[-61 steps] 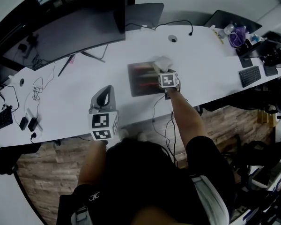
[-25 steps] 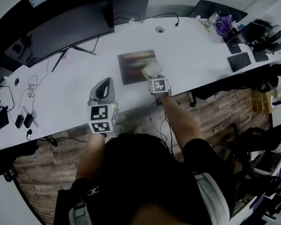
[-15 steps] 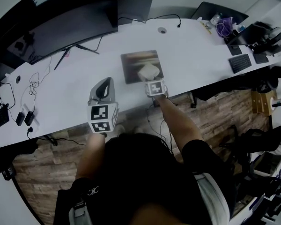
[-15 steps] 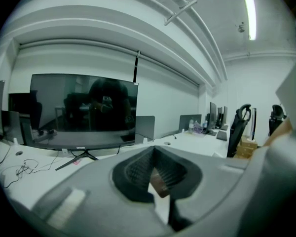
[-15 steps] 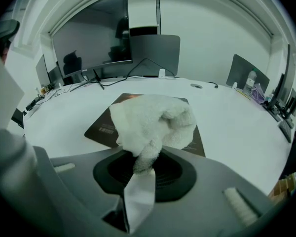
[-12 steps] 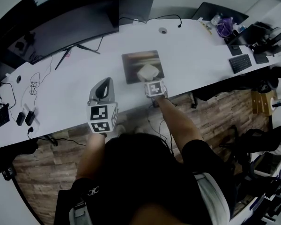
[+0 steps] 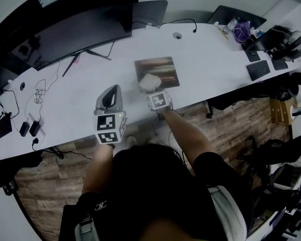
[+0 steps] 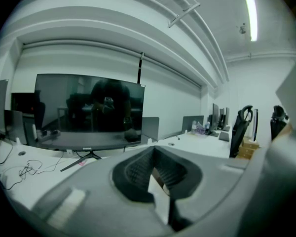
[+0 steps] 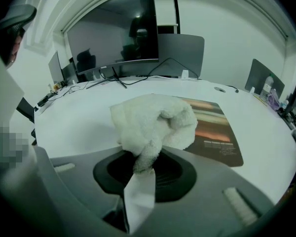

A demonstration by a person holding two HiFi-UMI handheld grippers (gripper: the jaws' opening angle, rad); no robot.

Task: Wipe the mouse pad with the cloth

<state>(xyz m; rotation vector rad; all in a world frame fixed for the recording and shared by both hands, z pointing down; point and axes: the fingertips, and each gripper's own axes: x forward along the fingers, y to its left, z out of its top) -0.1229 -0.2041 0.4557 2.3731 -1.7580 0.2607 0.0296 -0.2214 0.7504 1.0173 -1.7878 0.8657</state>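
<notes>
A dark mouse pad with coloured stripes lies flat on the white desk. My right gripper is shut on a bunched white cloth, which rests over the pad's near left corner and partly on the desk. My left gripper is held over the desk to the left of the pad, apart from it, its jaws shut with nothing between them.
A large dark monitor stands at the back of the desk, with cables to its left. A keyboard and a purple bundle lie at the far right. The desk edge runs just below both grippers.
My right gripper has dragged the cloth from the pad's far right side towards its near left corner. The left gripper has stayed where it was.
</notes>
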